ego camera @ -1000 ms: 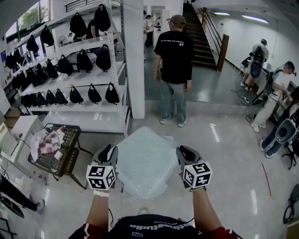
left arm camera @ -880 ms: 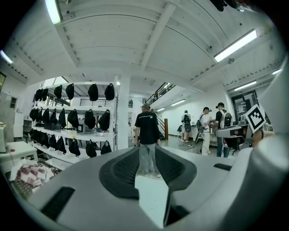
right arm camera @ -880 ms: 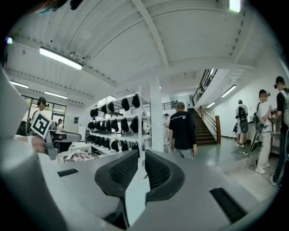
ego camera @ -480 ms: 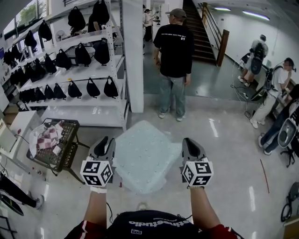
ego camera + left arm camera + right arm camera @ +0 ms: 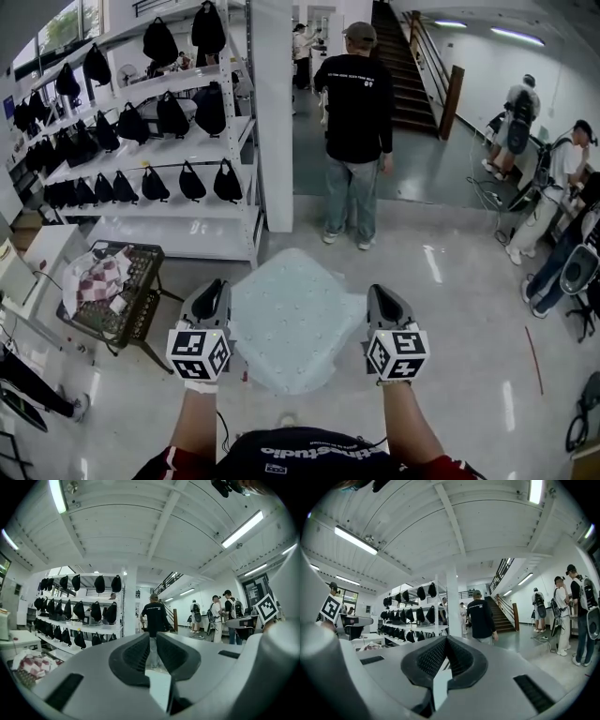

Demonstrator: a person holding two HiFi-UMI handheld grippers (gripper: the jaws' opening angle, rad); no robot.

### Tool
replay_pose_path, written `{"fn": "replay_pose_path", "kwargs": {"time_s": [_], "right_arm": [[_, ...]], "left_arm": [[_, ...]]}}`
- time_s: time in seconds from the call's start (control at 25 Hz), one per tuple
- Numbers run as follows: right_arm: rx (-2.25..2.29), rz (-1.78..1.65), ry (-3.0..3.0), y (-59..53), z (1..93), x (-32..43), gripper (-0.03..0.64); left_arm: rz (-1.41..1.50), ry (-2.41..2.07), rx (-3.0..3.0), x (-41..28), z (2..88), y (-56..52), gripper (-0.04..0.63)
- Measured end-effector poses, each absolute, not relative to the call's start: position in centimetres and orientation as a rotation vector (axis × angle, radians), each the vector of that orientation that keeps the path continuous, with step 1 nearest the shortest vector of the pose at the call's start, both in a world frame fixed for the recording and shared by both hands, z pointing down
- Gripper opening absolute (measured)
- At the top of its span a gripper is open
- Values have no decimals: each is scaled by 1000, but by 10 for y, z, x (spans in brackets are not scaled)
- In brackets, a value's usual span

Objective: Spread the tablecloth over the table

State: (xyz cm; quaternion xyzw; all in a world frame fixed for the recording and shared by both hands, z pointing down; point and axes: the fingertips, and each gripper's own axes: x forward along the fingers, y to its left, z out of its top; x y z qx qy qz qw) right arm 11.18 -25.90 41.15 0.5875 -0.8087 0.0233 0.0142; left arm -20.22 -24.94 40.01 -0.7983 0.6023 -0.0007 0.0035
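A pale blue-green tablecloth (image 5: 291, 319) lies over a small table straight ahead of me. My left gripper (image 5: 211, 289) is at its left edge and my right gripper (image 5: 382, 292) at its right edge, both pointing level. In the left gripper view the left gripper (image 5: 152, 641) has just been closing. A narrow gap still shows at its tips, with a pale strip of cloth (image 5: 159, 686) between the jaws. In the right gripper view the right gripper (image 5: 446, 641) has just closed, and its tips meet on a strip of cloth (image 5: 440, 686).
A dark wire basket (image 5: 141, 281) with checked fabric stands at the left. Behind it is a white shelf rack (image 5: 178, 211) of black bags, and a white pillar (image 5: 277, 112). A person in a black shirt (image 5: 354, 103) stands beyond the table. More people (image 5: 562, 187) are at the right.
Both grippers have risen slightly beside the cloth's side edges. The person in black has shifted a little further away.
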Motion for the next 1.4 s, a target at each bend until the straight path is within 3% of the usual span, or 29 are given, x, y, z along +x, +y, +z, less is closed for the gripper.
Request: {"fn": "replay_pose_path", "kwargs": {"time_s": [0.4,1.4], "right_arm": [[1789,70,-2523,-260,413,109,26],[1756,53,-2494,-255,420,109,26]], "left_arm": [[1,1903,-2478,-204,401,-250,19],[47,1879,-2550,-193,408,-250,18]]}}
